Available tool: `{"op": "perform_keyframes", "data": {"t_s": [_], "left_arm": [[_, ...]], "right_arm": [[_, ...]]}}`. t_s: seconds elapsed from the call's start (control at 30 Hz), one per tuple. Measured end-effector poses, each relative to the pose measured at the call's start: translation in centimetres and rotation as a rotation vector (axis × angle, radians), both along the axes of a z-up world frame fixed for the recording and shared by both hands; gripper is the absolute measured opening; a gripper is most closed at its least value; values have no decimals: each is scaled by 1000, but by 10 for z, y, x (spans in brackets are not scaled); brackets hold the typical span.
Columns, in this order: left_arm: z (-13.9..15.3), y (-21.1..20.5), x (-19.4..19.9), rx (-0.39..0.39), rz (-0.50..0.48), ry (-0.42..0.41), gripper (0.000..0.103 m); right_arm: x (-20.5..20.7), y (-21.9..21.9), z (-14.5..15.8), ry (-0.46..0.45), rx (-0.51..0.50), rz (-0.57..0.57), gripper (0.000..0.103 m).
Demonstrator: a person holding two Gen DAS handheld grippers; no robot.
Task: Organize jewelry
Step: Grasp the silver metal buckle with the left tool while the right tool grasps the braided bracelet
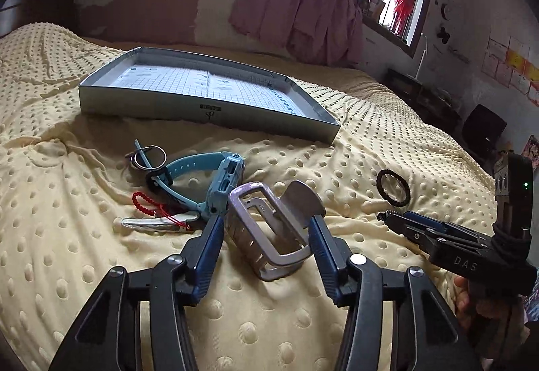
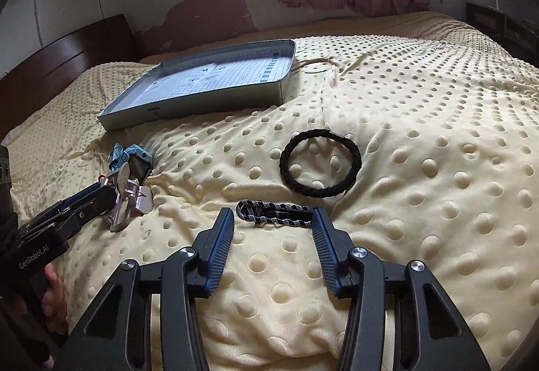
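My left gripper (image 1: 266,219) is open, its fingers on either side of a silver metal cuff bracelet (image 1: 269,229) that lies on the yellow blanket; it also shows in the right wrist view (image 2: 126,199). My right gripper (image 2: 273,214) is open around a dark blue-and-white patterned hair clip (image 2: 273,212). A black braided ring (image 2: 320,163) lies just beyond it, and shows in the left wrist view (image 1: 393,187). A blue watch (image 1: 209,182), a red bead cord (image 1: 148,204), a silver clip (image 1: 151,223) and metal rings (image 1: 148,158) lie left of the cuff.
A shallow grey tray (image 1: 202,106) with a grid-paper liner sits farther back on the bed; it also shows in the right wrist view (image 2: 188,111). The dotted yellow blanket (image 2: 421,152) covers the whole bed. A dark headboard (image 2: 67,61) and pink curtains (image 1: 303,0) stand behind.
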State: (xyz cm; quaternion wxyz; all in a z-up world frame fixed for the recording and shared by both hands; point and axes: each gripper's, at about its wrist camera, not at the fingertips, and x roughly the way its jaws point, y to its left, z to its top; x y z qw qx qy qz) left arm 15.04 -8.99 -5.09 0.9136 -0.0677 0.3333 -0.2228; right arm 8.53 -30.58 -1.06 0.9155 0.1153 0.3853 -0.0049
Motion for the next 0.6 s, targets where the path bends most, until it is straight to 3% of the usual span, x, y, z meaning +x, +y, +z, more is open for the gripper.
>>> {"op": "perform_keyframes", "data": {"t_s": [0.3, 0.47, 0.5, 0.53, 0.6], "left_arm": [[-3, 2, 14, -63, 9, 73, 56], [-4, 6, 13, -103, 1, 85, 43], [-4, 7, 12, -109, 9, 80, 36], [-4, 8, 12, -112, 18, 80, 21], [-7, 12, 13, -141, 15, 110, 16]], "right_arm": [[3, 2, 1, 10, -30, -24, 48], [5, 2, 2, 14, -43, -21, 57], [5, 2, 2, 15, -46, -24, 58], [5, 2, 2, 14, -51, -28, 58], [4, 2, 2, 9, -52, -37, 58]]}}
